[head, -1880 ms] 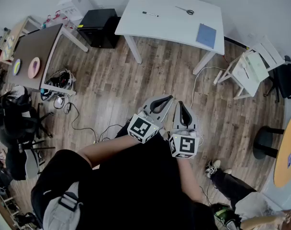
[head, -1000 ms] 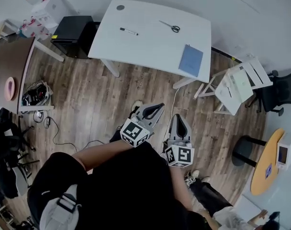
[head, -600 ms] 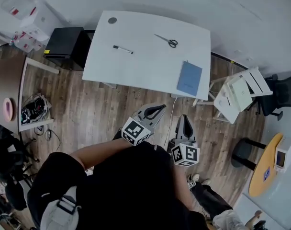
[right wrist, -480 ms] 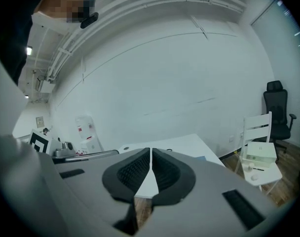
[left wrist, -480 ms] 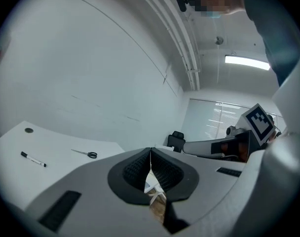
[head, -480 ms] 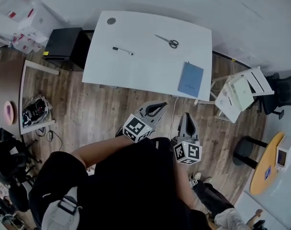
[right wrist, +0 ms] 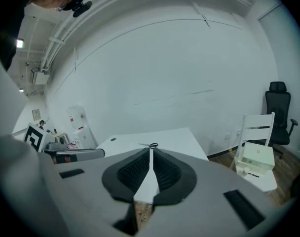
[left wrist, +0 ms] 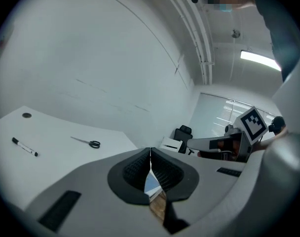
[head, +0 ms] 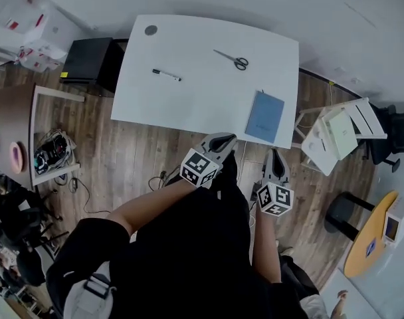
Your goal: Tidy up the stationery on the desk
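A white desk carries a black marker pen, a pair of scissors and a blue notebook near its right front corner. My left gripper hovers just short of the desk's front edge, shut and holding nothing. My right gripper hangs over the wooden floor to the right of it, below the notebook, also shut and empty. From the left gripper view the pen and scissors lie ahead on the desk top. The scissors also show beyond the right gripper's shut tips.
A black cabinet stands at the desk's left. A white folding chair stands to its right, a dark office chair beyond. A brown table and cables lie at left. A round stool is at lower right.
I have walked up to the desk, which now lies closer beneath the head view. Both grippers moved forward and stayed shut; the left one now reaches the desk's front edge.
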`<state>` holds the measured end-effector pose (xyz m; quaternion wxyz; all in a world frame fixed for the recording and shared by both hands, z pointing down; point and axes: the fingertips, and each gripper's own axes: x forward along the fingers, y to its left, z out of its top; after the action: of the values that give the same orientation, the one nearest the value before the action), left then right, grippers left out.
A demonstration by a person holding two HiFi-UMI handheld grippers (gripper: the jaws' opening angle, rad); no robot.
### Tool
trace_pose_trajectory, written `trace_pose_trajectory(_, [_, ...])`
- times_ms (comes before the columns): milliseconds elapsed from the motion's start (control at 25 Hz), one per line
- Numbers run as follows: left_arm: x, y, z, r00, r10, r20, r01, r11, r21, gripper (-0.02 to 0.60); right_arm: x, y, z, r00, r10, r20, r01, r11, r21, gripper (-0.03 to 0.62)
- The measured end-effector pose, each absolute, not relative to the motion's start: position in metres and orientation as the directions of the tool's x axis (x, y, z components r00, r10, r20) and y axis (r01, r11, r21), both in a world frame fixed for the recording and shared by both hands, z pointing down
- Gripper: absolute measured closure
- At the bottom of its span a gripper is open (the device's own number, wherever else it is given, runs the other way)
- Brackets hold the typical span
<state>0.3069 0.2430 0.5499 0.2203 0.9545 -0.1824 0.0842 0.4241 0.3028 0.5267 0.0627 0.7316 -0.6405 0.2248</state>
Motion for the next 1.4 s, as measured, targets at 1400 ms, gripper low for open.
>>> trace_pose_trajectory(1400, [0.42,0.206,0.786,0.702,-0.086,0.707,-0.577,-0.651,0.493,0.468,0.548,0.234,0.785,-0.242,-0.542,0.805,-0.939,-0.079,-0.335,0.474])
